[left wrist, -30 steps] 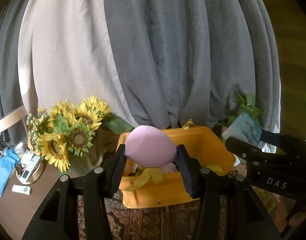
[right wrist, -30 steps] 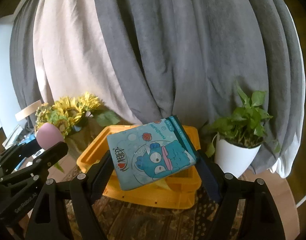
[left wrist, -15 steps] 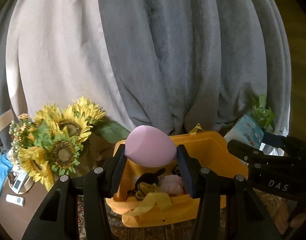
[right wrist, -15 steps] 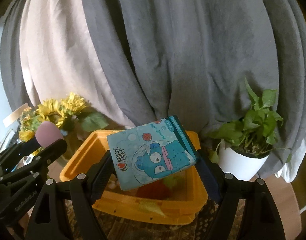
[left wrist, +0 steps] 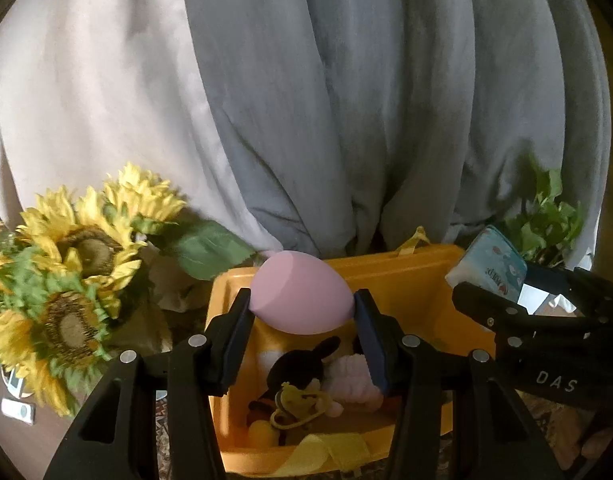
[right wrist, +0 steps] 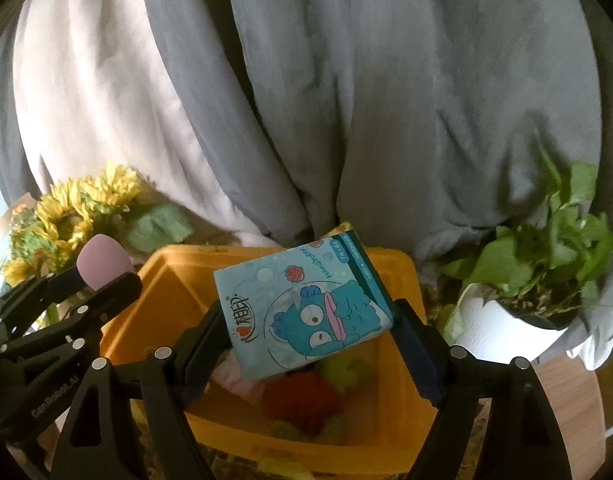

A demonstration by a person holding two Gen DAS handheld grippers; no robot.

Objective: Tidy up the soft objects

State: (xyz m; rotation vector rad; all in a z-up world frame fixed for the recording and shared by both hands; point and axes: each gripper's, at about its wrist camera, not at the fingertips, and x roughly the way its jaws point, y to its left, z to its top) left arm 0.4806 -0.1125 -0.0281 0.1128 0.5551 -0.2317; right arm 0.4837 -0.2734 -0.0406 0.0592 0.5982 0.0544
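My left gripper is shut on a pink egg-shaped sponge, held over the near left part of the yellow bin. My right gripper is shut on a blue tissue pack with a cartoon print, held tilted above the same yellow bin. Inside the bin lie several soft toys: a black plush, a pink fluffy piece, a red one. Each view shows the other gripper at its edge: the tissue pack at the right, the sponge at the left.
Sunflowers stand just left of the bin, and a potted green plant in a white pot stands to its right. Grey and beige curtains hang close behind. A patterned rug lies under the bin; a wooden table surface shows at the right.
Both grippers have moved forward and down toward the bin with their objects still held. The bin now looks larger and its contents show under the jaws.
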